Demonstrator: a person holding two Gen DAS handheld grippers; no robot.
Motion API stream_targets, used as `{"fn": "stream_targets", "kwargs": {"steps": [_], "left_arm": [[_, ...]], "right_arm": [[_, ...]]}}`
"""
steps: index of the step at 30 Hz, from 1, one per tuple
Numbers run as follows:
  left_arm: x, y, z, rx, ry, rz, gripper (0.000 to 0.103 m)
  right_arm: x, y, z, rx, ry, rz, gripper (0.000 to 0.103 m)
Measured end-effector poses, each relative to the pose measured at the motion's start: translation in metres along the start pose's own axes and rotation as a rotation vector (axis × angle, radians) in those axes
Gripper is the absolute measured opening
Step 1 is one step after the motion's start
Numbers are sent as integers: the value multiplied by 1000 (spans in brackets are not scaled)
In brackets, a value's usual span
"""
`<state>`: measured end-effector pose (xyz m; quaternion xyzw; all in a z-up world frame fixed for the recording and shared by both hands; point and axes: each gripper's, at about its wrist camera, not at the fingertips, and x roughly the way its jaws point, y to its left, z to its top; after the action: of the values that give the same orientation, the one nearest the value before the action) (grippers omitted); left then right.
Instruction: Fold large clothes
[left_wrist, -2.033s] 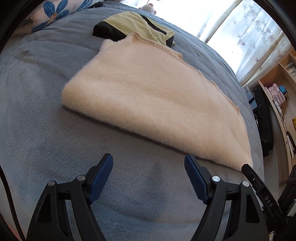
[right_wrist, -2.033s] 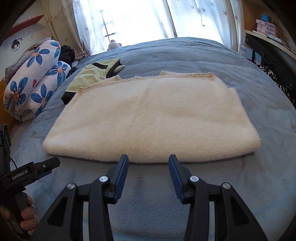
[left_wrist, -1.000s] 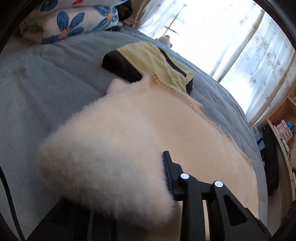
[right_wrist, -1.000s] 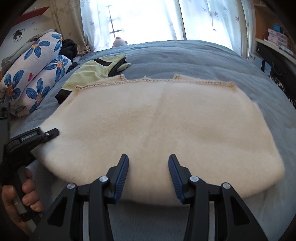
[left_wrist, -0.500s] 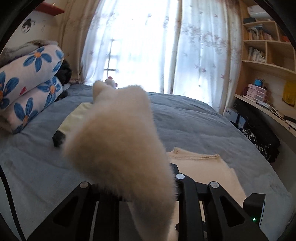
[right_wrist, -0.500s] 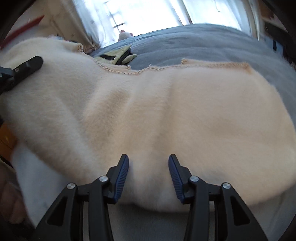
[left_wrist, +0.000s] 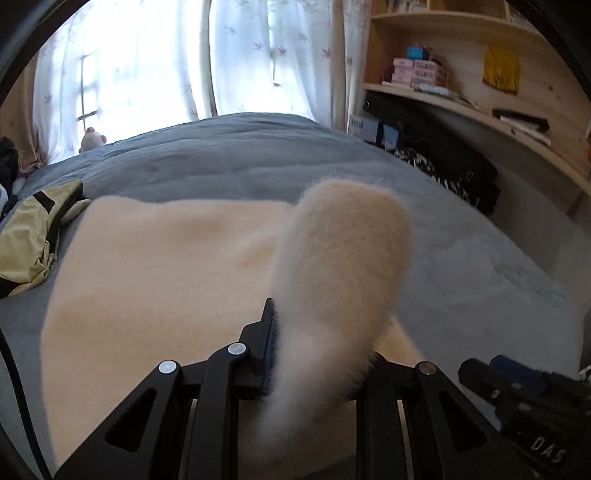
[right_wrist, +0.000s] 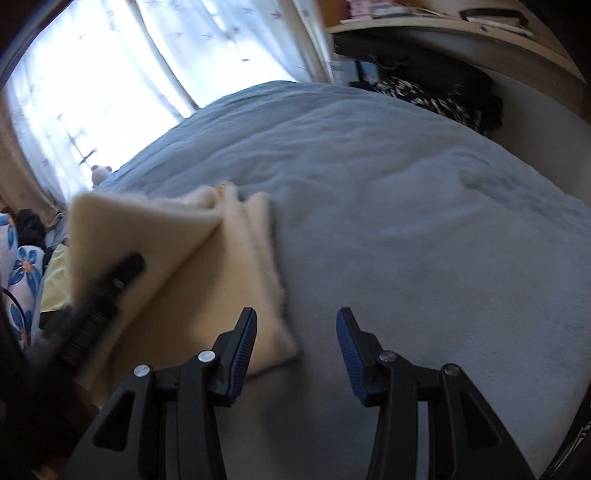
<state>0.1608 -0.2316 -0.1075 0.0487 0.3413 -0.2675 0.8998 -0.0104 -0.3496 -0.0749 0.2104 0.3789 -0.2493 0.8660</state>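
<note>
Clamping a fluffy corner of the cream fleece garment (left_wrist: 155, 280), the left gripper (left_wrist: 317, 354) is sitting at the bottom centre of its own view, its jaws pressed onto the fabric so that a thick tuft is standing up between them and leaning toward the upper right of the frame; the rest of the garment is lying spread over the blue-grey bed (left_wrist: 236, 162) across the middle and left of that view; a yellow-green and black piece of clothing (left_wrist: 29, 236) is lying at the left edge, just beside the fleece; a wooden shelf unit (left_wrist: 461, 55) is filling the upper right. In the right wrist view, the right gripper (right_wrist: 295, 347) is hovering low at the bottom centre with its jaws held wide apart and gripping nothing; its left finger is sitting over the near corner of the folded fleece (right_wrist: 207, 280), and its right finger is over bare bedcover (right_wrist: 424, 229); the left gripper's body is appearing blurred at the lower left.
</note>
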Motion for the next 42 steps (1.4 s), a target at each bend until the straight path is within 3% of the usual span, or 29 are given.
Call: {"fn": "stream_targets", "kwargs": {"steps": [7,15,17,18,19,21,26,30,32,34,40,41,42], "left_arm": [[-10,-9,10,39,-47,-12,18],[5,-24,-9,142,2,6,22],[-3,-21,-2,143,33,-24,40],[-9,-17,2,130,58,-66,65],[-17,-15,5,122,64,-83,80],[-35,-8,11,129,70,-78,89],[-80,33,22,59,92,-108,90],[-87,89,29,-32,145,-23,90],[-81,120,28,-83,188,37,90],[-68,151,28,-150,242,49,90],[-24,206,22,-306,366,-24,90],[-18,209,21,-321,369,-54,90],[-14,212,21,-334,369,-75,90]], "right_arm": [[5,-14,-5,10,13,-2,45],[11,-16,-3,-9,57,-20,45],[9,-14,0,-16,61,-10,45],[6,-12,2,-24,61,-1,45],[3,-10,3,-31,58,5,45],[-6,-8,10,-43,44,21,46],[-29,2,32,-83,8,80,47],[-32,20,55,-99,41,207,64],[-26,34,67,-129,77,248,69],[-11,50,79,-157,127,281,69],[73,82,99,-181,370,297,69],[81,84,98,-188,390,297,66],[92,87,97,-199,412,291,42]]}}
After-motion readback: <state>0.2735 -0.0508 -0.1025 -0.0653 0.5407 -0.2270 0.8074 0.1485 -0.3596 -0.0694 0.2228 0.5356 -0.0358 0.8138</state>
